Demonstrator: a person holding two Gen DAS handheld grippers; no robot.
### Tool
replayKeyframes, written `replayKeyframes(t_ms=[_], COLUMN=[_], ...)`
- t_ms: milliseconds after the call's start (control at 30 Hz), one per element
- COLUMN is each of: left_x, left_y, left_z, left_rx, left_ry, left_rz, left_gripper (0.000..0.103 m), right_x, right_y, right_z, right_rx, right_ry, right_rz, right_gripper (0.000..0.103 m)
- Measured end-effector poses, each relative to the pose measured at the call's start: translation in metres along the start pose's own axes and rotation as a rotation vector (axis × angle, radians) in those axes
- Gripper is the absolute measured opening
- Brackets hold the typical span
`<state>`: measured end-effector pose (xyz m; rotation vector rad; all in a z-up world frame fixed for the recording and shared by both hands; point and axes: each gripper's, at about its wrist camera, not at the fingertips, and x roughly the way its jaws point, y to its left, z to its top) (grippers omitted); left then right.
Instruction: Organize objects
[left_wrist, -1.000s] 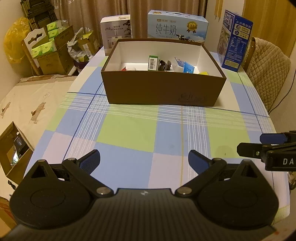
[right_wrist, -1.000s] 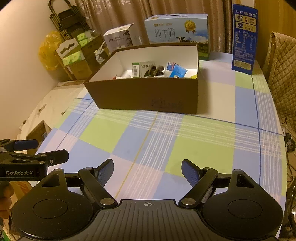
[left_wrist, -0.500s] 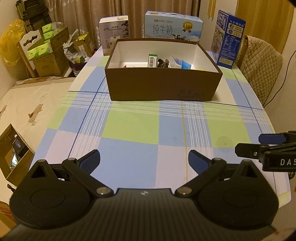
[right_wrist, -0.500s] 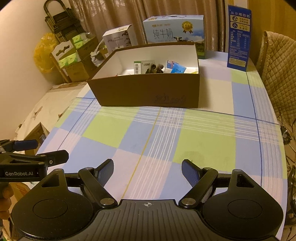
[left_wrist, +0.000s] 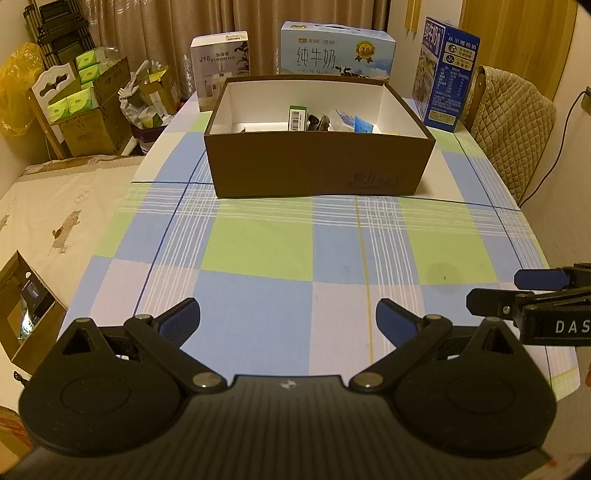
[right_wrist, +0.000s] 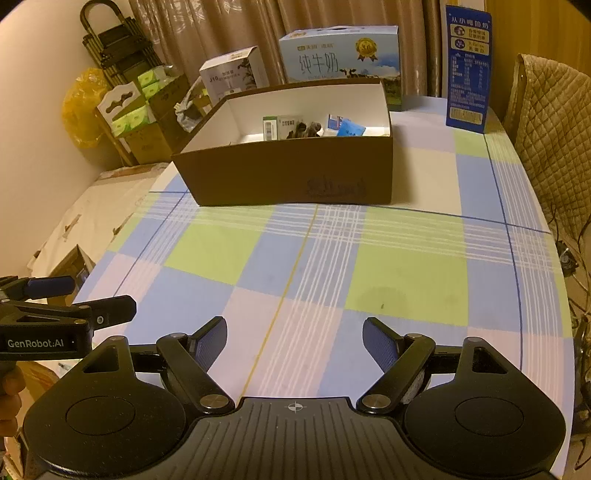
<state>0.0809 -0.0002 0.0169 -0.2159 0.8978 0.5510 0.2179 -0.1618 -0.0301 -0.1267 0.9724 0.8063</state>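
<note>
While the brown cardboard box (left_wrist: 317, 166) sits farther back on the checked worktop (left_wrist: 258, 251) with small items inside, left gripper (left_wrist: 288, 321) and right gripper (right_wrist: 294, 338) hover with jaws spread wide, empty, touching nothing.

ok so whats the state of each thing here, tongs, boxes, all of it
left tongs: open, nothing between them
right tongs: open, nothing between them
brown box: lidless, upright, small items inside
green-labelled packet: standing in the brown box
milk carton box: closed, upright behind the brown box
tall blue box: closed, upright
humidifier box: upright
</note>
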Motion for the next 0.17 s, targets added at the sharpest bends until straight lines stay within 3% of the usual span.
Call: replayKeyframes(t_ms=[167], left_x=[0.0010], left_y=[-0.0013], left_z=[-0.0011], left_rx=[0.001], left_ry=[0.001], left_rz=[-0.001], left_gripper=[0.100], right_x=[0.0009], right_y=[-0.0008], right_z=[-0.0005], right_rx=[0.000], right_ry=[0.002], right_rz=[-0.002], right_gripper=[0.078])
